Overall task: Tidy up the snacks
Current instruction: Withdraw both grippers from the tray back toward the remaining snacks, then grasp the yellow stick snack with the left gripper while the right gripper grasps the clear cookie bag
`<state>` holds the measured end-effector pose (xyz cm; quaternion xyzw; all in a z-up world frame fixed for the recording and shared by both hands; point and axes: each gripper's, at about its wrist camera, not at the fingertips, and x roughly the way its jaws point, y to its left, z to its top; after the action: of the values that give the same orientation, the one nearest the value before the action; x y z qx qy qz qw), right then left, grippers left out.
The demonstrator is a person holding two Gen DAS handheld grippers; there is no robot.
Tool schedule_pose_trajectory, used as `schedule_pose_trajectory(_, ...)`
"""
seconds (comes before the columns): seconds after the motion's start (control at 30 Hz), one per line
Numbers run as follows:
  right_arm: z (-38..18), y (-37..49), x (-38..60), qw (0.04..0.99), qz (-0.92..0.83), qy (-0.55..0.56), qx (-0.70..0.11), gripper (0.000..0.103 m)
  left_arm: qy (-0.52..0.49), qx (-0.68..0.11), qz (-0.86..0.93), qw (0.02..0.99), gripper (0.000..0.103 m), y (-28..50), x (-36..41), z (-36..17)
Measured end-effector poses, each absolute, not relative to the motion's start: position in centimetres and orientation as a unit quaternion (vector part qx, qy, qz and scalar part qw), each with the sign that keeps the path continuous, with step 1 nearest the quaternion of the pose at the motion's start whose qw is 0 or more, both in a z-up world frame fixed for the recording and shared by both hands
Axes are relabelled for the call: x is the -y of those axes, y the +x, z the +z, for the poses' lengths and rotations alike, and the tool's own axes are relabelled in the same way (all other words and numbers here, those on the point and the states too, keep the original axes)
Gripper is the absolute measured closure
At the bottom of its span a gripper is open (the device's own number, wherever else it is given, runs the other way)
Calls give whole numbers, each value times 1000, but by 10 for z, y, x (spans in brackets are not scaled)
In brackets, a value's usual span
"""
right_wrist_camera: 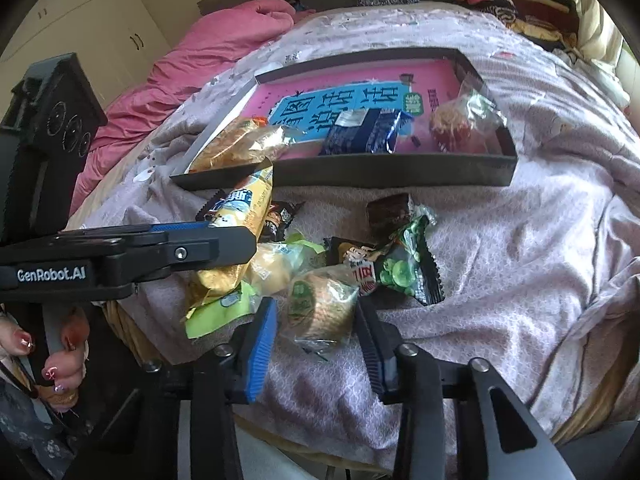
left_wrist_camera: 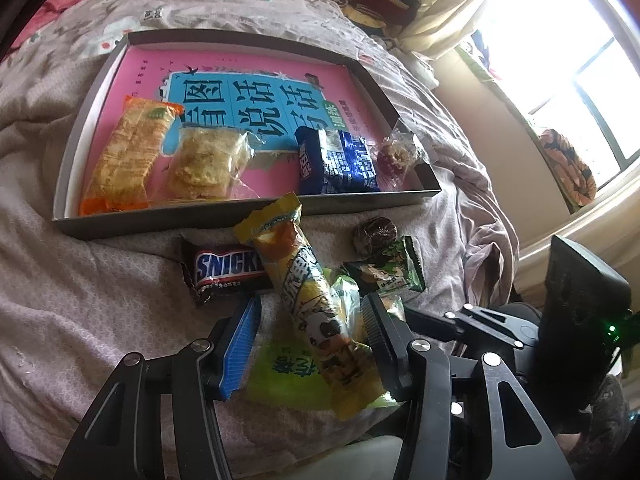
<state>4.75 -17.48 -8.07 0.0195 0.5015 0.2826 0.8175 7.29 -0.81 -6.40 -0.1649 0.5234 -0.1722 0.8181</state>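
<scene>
Your left gripper (left_wrist_camera: 310, 344) and right gripper (right_wrist_camera: 316, 344) are showing black linkage arms, silver screws, one blue ribbed pad each. White "GenRobot.AI" lettering is showing at 9 o'clock in the right view; your hand (right_wrist_camera: 60, 356), red-painted nails, at 8 o'clock.

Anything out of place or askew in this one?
Yes: the yellow snack pack leans tilted over the Snickers against the tray wall, amid unsorted snacks on the bed.
</scene>
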Motion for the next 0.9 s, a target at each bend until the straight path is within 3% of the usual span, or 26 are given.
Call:
schedule_pose_trajectory(0.23, -86, 54, 174, 808, 298, 35, -507, 73, -176, -532, -176, 809, 54, 79, 10, -71)
schedule_pose_trajectory(0.57, -82, 53, 177, 811, 304, 43, -499, 76, -199, -541, -185, 796, 80, 82, 5, -79)
schedule_pose_trajectory(0.9, -68, 45, 181, 821, 317, 47, -472, 77, -196, -534, -187, 800, 82, 78, 0, -74)
